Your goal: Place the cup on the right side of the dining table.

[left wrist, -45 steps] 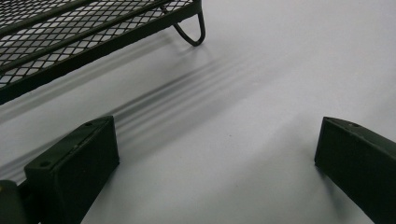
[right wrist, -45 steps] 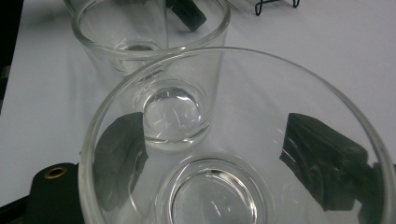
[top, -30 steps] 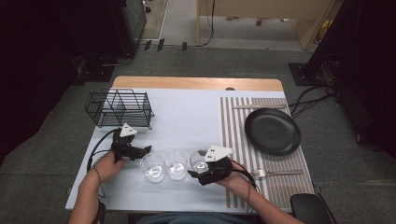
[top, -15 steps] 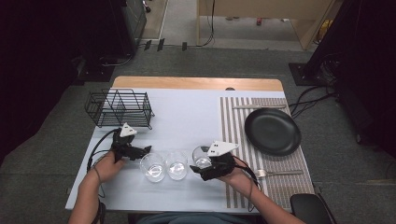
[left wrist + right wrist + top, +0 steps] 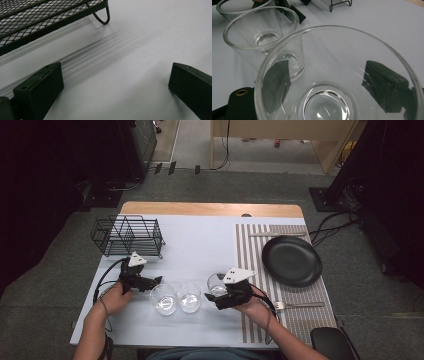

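Right gripper (image 5: pixel 223 292) clasping clear glass (image 5: pixel 337 75) at near table edge, two more glasses (image 5: pixel 176 297) beside it, left gripper (image 5: pixel 150 282) jaws spread, unladen, near wire rack (image 5: pixel 127 236), black plate (image 5: pixel 292 260) on striped mat (image 5: pixel 255 270).

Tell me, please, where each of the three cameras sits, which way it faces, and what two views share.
High view: above the person's side, facing forward and down on the pale table; both forearms enter from below.
Left gripper view: rides the left gripper, jaws apart, facing the black wire rack.
Right gripper view: rides the right gripper, jaws around a clear glass cup.
Shared: rack, high and left gripper views.
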Demonstrator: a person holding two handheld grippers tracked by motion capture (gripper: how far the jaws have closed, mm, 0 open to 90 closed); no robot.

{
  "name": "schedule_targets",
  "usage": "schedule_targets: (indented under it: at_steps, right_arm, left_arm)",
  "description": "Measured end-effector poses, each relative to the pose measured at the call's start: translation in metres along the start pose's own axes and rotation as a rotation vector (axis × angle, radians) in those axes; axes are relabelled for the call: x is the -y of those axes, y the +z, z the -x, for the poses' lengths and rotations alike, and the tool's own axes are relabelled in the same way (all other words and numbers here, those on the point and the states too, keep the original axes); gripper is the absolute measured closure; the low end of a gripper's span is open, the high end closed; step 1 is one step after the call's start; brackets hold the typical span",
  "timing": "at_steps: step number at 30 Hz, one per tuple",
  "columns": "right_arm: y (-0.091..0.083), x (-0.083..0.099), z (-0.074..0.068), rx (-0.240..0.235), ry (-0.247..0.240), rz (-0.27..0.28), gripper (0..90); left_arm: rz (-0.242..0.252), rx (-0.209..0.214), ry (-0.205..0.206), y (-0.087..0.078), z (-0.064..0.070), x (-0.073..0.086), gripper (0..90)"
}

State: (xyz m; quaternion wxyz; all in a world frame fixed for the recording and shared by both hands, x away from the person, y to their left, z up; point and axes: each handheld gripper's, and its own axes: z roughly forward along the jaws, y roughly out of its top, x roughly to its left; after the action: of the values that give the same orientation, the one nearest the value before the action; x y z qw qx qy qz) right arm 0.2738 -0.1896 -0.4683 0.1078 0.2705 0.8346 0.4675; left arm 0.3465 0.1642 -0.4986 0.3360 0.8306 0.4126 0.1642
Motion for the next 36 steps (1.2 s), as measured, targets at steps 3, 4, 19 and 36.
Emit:
schedule_targets:
  at_steps: [3, 4, 19, 36]
  right_arm:
    - [0.001, 0.0, 0.001, 0.005, 0.001, -0.002, 19.5]
    - [0.001, 0.0, 0.002, 0.007, 0.002, -0.003, 19.5]
    - [0.006, -0.003, 0.011, 0.032, 0.015, 0.009, 19.5]
    - [0.008, -0.007, 0.024, 0.069, 0.024, 0.015, 19.5]
  left_arm:
    - [-0.001, 0.0, 0.0, 0.0, 0.0, 0.0, 0.0]
    - [-0.001, 0.0, 0.0, 0.0, 0.0, 0.0, 0.0]
    - [-0.001, 0.0, -0.001, 0.0, 0.0, 0.0, 0.0]
    - [-0.001, 0.0, 0.0, 0.0, 0.0, 0.0, 0.0]
